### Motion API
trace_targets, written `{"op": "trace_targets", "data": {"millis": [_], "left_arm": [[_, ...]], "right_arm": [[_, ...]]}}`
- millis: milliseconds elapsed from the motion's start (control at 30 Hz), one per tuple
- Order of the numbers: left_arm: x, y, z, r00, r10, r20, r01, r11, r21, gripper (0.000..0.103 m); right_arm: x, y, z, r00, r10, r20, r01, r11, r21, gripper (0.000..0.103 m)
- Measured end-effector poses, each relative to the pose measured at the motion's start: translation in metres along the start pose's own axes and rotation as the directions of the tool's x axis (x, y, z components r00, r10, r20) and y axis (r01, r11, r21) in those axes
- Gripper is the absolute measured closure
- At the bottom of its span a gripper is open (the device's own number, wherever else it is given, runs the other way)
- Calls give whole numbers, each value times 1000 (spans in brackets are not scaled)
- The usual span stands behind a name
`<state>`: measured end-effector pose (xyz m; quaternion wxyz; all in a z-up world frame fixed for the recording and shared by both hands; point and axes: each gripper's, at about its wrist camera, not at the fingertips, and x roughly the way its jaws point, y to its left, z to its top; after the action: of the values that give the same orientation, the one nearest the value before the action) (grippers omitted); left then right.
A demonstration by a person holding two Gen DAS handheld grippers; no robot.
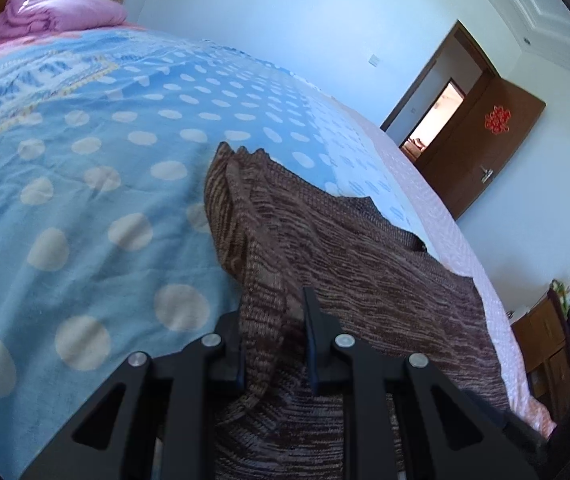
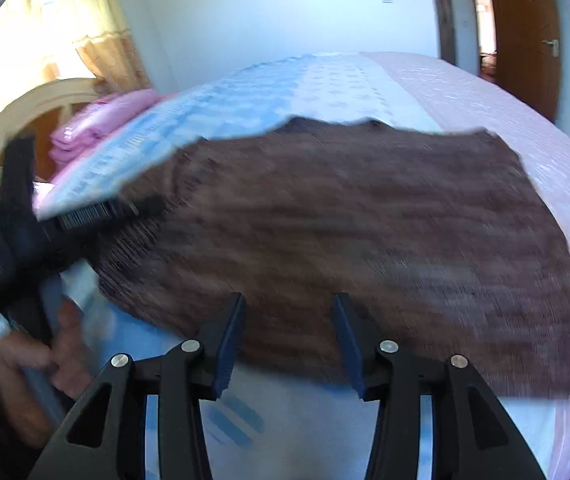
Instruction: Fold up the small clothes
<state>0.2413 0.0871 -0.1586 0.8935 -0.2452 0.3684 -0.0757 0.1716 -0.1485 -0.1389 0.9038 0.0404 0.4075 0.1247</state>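
A brown knitted garment [image 1: 365,264] lies on a bed with a blue dotted sheet [image 1: 85,184]. My left gripper [image 1: 275,320] is shut on a raised fold of the garment's near edge, which drapes between the fingers. In the right wrist view the same garment [image 2: 365,232] lies spread flat and blurred. My right gripper [image 2: 287,304] is open and empty, just above the garment's near edge. The left gripper [image 2: 141,208] shows there at the garment's left side, held by a hand [image 2: 45,360].
A pink folded quilt [image 1: 61,12] sits at the head of the bed by a cream headboard [image 2: 25,112]. A pink sheet [image 2: 505,120] covers the bed's far side. A brown door [image 1: 481,152] stands open beyond. A wooden cabinet [image 1: 545,344] stands at the right.
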Motion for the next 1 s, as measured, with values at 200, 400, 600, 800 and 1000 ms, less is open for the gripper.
{"op": "trace_targets", "data": {"millis": [200, 400, 600, 800, 1000], "left_arm": [[0, 4, -1, 1000, -16, 9, 16, 999, -31, 81], [-1, 5, -2, 1000, -24, 18, 25, 999, -40, 81], [-2, 16, -3, 999, -39, 27, 42, 995, -91, 81], [-5, 13, -4, 998, -46, 44, 49, 996, -71, 81], [-6, 11, -5, 997, -53, 52, 56, 996, -63, 81]], "right_arm": [[21, 42, 91, 994, 102, 31, -99, 990, -96, 54], [115, 109, 144, 971, 185, -153, -212, 960, -181, 47], [183, 148, 144, 932, 167, -323, -257, 930, -262, 47], [200, 165, 143, 922, 131, -365, -280, 876, -392, 37], [202, 187, 120, 954, 13, -299, -197, 780, -594, 30]]}}
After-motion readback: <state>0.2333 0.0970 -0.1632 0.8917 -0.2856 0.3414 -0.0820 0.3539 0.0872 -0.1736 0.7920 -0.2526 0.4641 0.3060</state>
